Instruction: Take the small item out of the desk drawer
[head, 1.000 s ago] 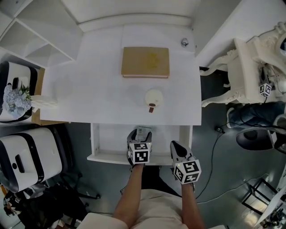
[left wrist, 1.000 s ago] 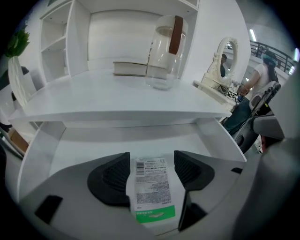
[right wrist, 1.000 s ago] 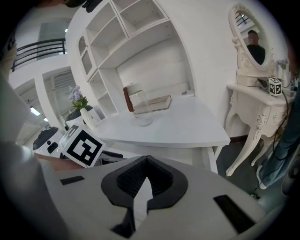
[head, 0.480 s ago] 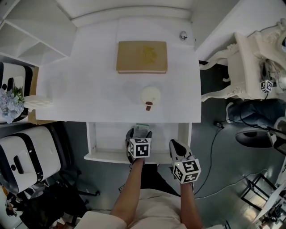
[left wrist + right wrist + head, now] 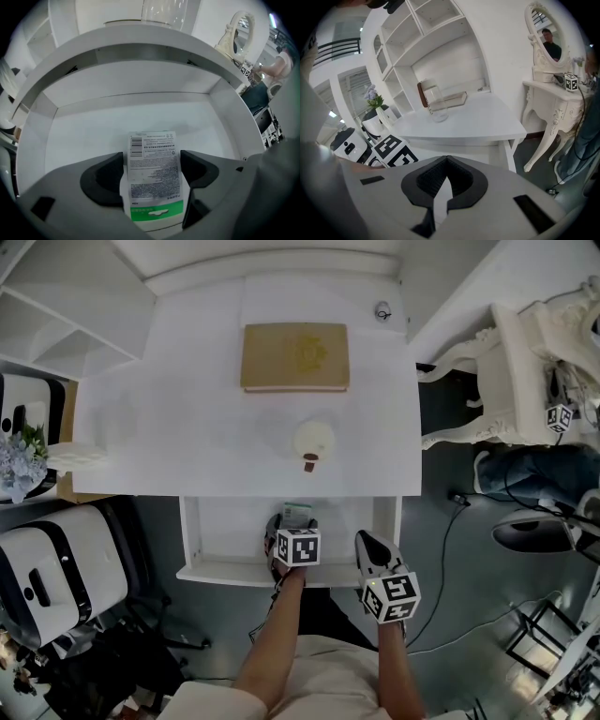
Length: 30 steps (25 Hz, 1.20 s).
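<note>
The desk drawer (image 5: 234, 570) stands pulled out below the white desk top (image 5: 169, 427). On its floor lies a small white packet (image 5: 297, 513) with fine print and a green band (image 5: 154, 173). My left gripper (image 5: 289, 524) reaches into the drawer (image 5: 89, 136), and in the left gripper view its jaws (image 5: 152, 160) stand wide open on either side of the packet without pressing it. My right gripper (image 5: 367, 546) hovers at the drawer's front right corner. Its jaws (image 5: 447, 160) are shut with nothing between them.
On the desk top stand a flat tan book (image 5: 294, 356), a clear jar with a pale lid (image 5: 313, 440) and a small round thing (image 5: 382, 310). White shelves (image 5: 56, 306) are at upper left, an ornate white vanity (image 5: 525, 371) at right, and a white appliance (image 5: 47, 568) at left.
My left gripper has moved forward into the drawer, so its jaws now straddle the packet. The right gripper has hardly moved.
</note>
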Tool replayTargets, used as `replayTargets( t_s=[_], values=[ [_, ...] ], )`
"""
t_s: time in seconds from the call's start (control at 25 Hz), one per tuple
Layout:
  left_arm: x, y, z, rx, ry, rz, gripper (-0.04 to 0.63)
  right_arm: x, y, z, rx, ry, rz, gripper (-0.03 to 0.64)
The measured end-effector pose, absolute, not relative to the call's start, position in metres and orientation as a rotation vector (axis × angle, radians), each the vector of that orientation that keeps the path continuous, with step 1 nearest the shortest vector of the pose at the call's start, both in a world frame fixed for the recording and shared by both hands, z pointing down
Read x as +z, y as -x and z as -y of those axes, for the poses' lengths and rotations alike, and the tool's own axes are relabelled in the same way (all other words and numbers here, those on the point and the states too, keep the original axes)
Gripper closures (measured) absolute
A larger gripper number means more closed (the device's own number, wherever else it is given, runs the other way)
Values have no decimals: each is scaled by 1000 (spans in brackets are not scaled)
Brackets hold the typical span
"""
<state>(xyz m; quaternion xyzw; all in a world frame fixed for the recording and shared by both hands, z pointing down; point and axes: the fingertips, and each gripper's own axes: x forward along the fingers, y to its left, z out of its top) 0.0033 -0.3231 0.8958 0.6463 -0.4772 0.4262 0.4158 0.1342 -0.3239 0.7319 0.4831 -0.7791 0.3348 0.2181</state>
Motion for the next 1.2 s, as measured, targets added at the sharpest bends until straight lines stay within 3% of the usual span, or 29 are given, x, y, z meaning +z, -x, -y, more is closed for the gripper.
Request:
replayTargets(
  t_s=[0.6,1.2],
  values=[
    [887,2,328,989,-1609,1229,236,725,-142,308,895,-1341,2148,592],
    [790,-5,331,792,-1816,1365,236,682,-158,285,799,-1400,2214,592]
  ],
)
